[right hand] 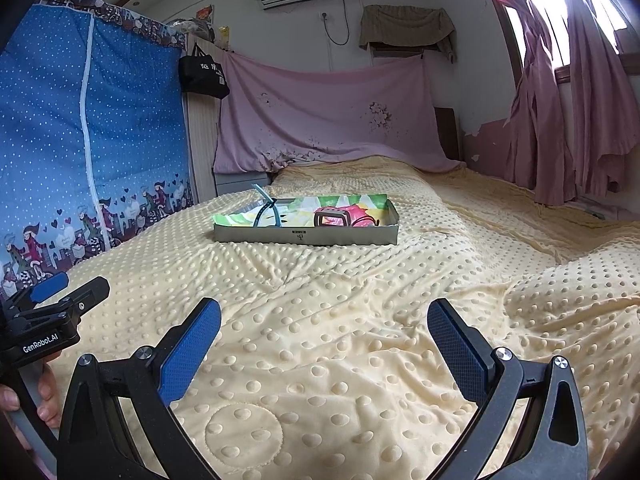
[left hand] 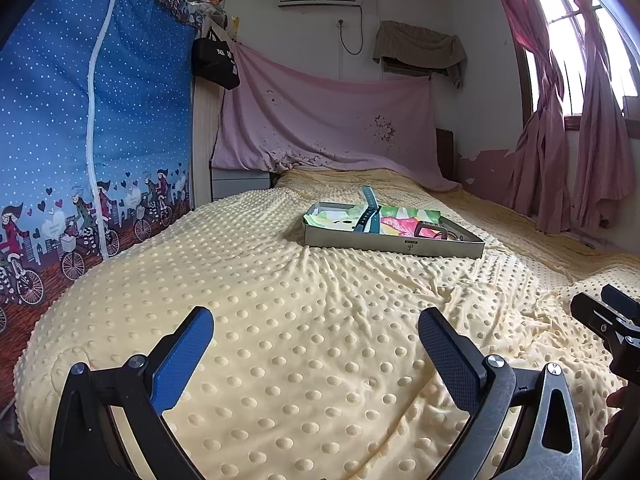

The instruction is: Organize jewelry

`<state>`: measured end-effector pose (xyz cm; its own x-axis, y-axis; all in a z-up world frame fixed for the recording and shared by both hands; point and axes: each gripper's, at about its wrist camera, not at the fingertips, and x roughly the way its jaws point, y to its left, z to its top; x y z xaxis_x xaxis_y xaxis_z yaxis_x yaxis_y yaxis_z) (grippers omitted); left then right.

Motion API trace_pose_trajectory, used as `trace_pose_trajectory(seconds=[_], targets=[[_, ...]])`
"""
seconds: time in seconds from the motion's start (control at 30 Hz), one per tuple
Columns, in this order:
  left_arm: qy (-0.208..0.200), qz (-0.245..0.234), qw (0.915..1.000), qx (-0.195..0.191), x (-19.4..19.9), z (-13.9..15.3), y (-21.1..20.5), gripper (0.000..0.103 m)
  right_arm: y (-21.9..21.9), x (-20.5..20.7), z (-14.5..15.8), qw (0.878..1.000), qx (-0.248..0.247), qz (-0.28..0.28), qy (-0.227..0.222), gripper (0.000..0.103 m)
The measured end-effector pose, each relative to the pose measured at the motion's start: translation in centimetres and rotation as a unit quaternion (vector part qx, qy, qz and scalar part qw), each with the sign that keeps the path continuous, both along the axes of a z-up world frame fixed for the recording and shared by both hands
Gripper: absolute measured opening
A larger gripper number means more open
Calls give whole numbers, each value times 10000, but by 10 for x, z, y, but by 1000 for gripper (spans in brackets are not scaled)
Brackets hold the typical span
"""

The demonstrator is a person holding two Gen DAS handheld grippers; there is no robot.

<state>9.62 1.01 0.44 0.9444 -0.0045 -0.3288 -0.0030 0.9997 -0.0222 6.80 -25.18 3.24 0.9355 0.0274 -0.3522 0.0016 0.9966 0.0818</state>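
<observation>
A shallow grey box (left hand: pixel 392 245) (right hand: pixel 304 237) lined with bright patterned paper lies on the yellow dotted bedspread (left hand: pixel 304 340) (right hand: pixel 340 320), far ahead of both grippers. A teal watch band (left hand: pixel 370 210) (right hand: pixel 267 208) leans over its back left rim. A dark-framed pink watch (left hand: pixel 431 230) (right hand: pixel 331 216) and a thin cord lie in its right part. My left gripper (left hand: pixel 316 330) is open and empty, low over the bedspread. My right gripper (right hand: pixel 324 322) is open and empty beside it, and its tip shows at the left wrist view's right edge (left hand: pixel 604 320).
A blue dotted fabric wardrobe (left hand: pixel 92 140) (right hand: pixel 88 140) stands along the bed's left side. A pink sheet (left hand: pixel 328 128) hangs at the headboard. Pink curtains (left hand: pixel 560 120) and a window are on the right. The bedspread bunches into a mound (right hand: pixel 572 300) at the right.
</observation>
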Motion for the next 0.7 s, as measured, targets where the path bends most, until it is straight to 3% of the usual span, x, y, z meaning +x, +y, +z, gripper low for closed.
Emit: trace_pose_trajectory(seconds=[0.7], targets=[[-34, 21, 10000, 58, -2, 3, -1, 103, 1, -1, 2, 10000, -31, -7, -2, 102]])
